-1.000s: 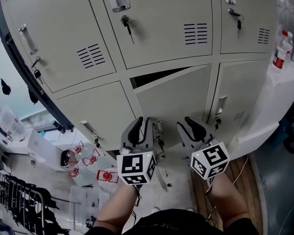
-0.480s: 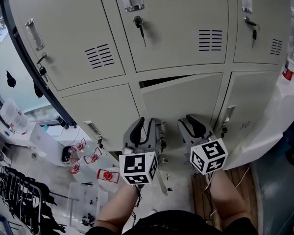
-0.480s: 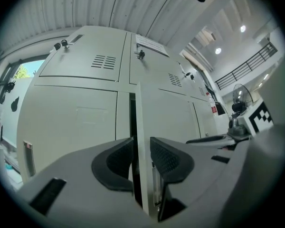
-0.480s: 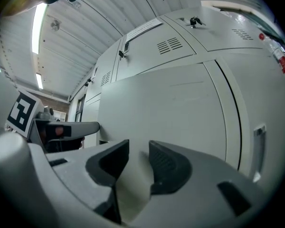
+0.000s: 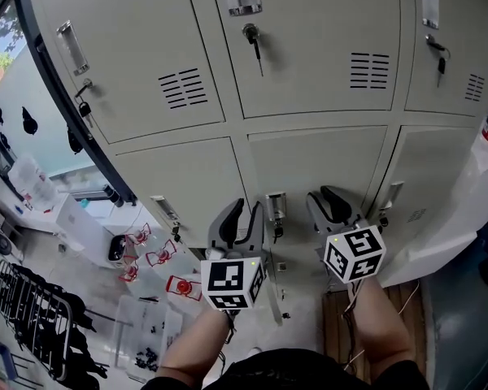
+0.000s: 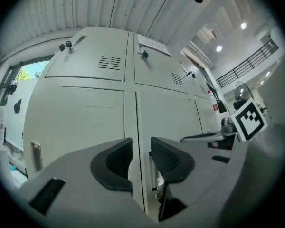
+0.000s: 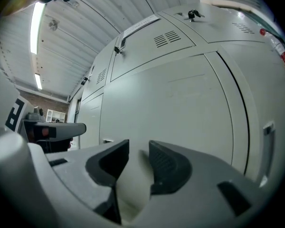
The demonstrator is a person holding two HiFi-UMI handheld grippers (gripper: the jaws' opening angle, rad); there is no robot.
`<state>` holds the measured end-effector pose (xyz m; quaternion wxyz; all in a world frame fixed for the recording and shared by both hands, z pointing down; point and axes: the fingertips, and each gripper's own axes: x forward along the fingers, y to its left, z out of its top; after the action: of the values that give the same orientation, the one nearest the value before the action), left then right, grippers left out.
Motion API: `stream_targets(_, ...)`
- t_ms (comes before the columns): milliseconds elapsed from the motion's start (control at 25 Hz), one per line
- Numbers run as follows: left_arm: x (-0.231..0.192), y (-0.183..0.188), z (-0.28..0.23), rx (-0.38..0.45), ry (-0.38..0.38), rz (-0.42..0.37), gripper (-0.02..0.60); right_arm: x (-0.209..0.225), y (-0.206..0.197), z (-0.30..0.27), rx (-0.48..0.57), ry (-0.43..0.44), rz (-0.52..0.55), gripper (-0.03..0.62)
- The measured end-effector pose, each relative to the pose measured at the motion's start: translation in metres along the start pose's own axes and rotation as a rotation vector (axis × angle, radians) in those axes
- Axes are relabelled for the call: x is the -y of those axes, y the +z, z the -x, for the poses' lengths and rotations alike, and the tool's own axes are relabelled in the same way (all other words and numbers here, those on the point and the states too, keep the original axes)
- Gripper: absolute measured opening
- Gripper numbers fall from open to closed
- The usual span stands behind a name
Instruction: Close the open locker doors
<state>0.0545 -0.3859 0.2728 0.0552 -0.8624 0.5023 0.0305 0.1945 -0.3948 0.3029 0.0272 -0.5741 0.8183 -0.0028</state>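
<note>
Both forearms are out in front of me, side by side, claws pointing roughly level at the lockers. My left claw has just been easing open. Its jaws are a bit apart with nothing held, and only the seam beside the door shows through the gap. My right claw is part open and empty too, right up at the door face.

The lower middle door looks flush with its frame, its handle between my two claws. I reckon the trick is a flat push near the handle side until it latches, staying off the key under it. The upper doors look shut too.
</note>
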Motion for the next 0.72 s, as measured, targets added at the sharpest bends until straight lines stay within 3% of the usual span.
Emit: stream_targets(720,-0.018,-0.001,0.032,-0.016,0.037,-0.015,0.135,0.004,0.001,-0.007,0.013,-0.014,-0.035,0.118)
